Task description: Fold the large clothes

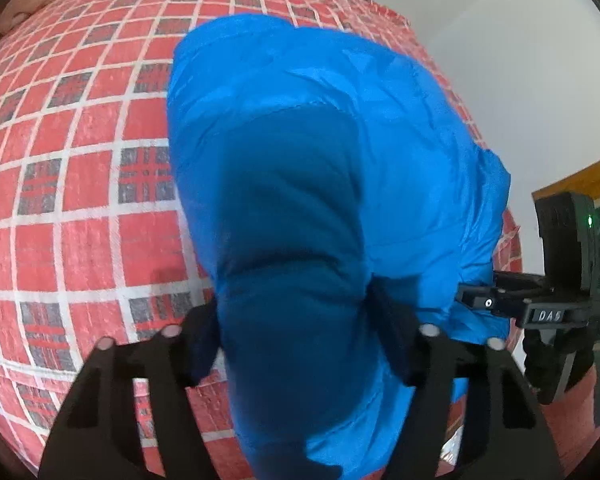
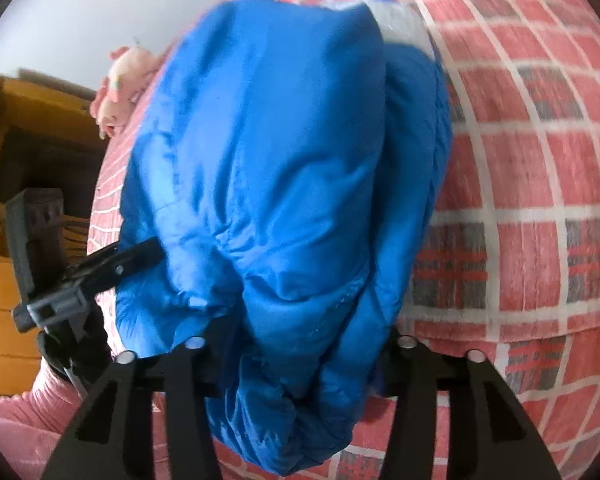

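A bright blue padded jacket [image 1: 320, 152] lies bunched on a bed with a red, white and grey checked cover [image 1: 80, 120]. My left gripper [image 1: 296, 344] is shut on a thick fold of the jacket and holds it up close to the camera. My right gripper [image 2: 300, 360] is shut on another bunched part of the same jacket [image 2: 284, 168]. A grey lining patch [image 2: 400, 28] shows at the jacket's far end. The right gripper also shows at the right edge of the left wrist view [image 1: 476, 300]. The left gripper shows at the left of the right wrist view [image 2: 140, 256].
A pink plush toy [image 2: 120, 80] lies at the bed's far left edge. Wooden furniture [image 2: 4, 140] stands beyond the bed. A white wall [image 1: 500, 20] is behind. A pink fabric [image 2: 20, 420] lies at lower left.
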`<state>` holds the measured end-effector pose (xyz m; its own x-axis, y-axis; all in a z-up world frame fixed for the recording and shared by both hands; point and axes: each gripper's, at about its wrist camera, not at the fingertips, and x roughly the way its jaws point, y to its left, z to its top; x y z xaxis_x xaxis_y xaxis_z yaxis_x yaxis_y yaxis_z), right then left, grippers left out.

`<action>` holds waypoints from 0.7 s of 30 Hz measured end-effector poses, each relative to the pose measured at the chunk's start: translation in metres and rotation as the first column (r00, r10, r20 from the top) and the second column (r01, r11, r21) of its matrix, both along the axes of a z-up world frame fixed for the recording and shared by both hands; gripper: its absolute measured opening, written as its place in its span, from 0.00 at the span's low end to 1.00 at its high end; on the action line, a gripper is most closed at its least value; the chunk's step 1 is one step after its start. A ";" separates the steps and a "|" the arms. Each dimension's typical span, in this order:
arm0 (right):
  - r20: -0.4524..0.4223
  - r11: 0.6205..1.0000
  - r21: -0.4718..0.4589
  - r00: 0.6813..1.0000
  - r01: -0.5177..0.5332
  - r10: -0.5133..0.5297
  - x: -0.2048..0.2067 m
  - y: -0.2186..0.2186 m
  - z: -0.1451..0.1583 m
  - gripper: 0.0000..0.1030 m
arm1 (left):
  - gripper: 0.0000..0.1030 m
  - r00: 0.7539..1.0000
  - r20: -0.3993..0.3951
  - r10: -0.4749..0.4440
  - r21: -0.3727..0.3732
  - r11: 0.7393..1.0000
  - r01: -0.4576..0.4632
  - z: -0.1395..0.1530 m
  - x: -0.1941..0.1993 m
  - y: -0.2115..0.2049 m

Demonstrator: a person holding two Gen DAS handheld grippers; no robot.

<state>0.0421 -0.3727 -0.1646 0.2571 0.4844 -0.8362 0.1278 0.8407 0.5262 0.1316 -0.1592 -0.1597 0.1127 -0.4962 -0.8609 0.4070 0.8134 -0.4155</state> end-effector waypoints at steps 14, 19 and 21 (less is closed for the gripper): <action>0.209 0.972 -0.205 0.965 -0.115 0.159 0.033 0.053 0.072 0.33 | 0.35 0.973 0.215 0.079 -0.030 0.997 -0.075 0.063 0.008 0.025; 0.286 0.962 -0.226 0.934 -0.153 0.216 0.084 0.081 0.080 0.32 | 0.35 0.944 0.294 0.149 -0.019 0.988 -0.150 0.078 0.037 0.049; 0.293 0.962 -0.219 0.929 -0.165 0.226 0.104 0.089 0.072 0.32 | 0.35 0.937 0.300 0.181 -0.018 0.983 -0.185 0.076 0.052 0.058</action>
<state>0.1459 -0.2840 -0.0928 0.4364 0.3940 -0.8089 -0.1942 0.9191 0.3429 0.1835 -0.1013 -0.0842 0.4533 -0.4339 -0.7786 0.3548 0.8892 -0.2890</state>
